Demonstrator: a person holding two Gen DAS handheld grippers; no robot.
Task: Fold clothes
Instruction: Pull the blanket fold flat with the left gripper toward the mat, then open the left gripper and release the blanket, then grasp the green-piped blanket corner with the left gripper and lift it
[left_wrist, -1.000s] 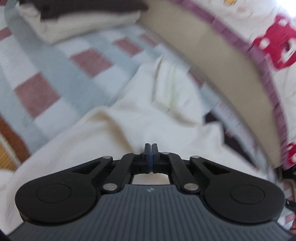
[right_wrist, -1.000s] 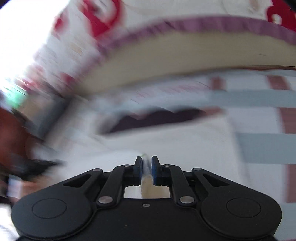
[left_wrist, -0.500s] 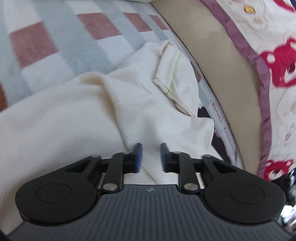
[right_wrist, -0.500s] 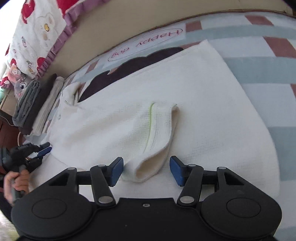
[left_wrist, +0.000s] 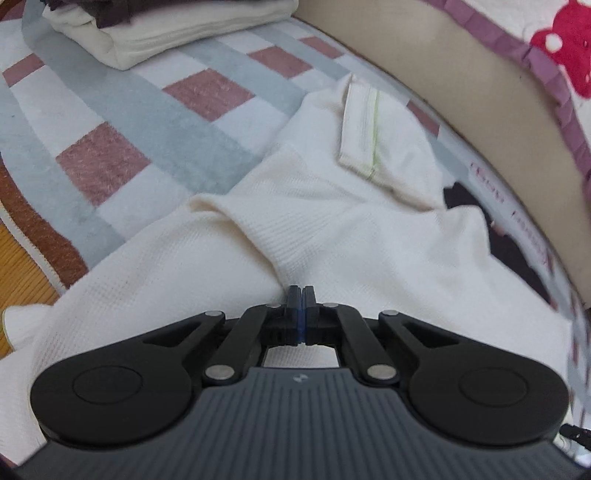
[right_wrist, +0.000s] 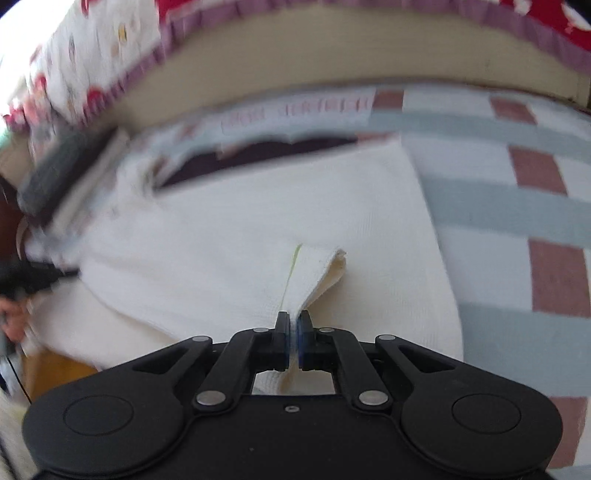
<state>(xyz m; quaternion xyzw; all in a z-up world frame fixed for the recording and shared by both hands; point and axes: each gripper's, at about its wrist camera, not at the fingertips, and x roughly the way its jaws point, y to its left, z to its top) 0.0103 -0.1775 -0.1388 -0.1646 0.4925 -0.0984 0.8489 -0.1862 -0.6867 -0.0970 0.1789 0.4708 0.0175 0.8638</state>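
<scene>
A cream waffle-knit garment (left_wrist: 332, 229) lies spread on a checked blanket (left_wrist: 129, 122). My left gripper (left_wrist: 301, 291) has its jaws closing tight on a raised fold of the cloth, which puckers into the pads. The sleeve cuff (left_wrist: 360, 125) with its thin green line lies folded over the body farther off. In the right wrist view the same garment (right_wrist: 240, 221) fills the middle. My right gripper (right_wrist: 294, 317) is closing its jaws on the sleeve cuff (right_wrist: 314, 269), and the cloth stands pinched between the pads.
A stack of folded clothes (left_wrist: 166, 29) sits at the far left of the blanket. A beige bed side (left_wrist: 480, 92) with a purple-trimmed bear quilt runs behind. A dark garment (right_wrist: 258, 155) lies under the cream one. Wooden floor (left_wrist: 22, 266) shows at left. A hand (right_wrist: 14, 317) is at the left edge.
Both grippers stood open half a second ago, the right one around the cuff, the left over the cloth. Both are now shut on the fabric, and the cuff is lifted into a ridge.
</scene>
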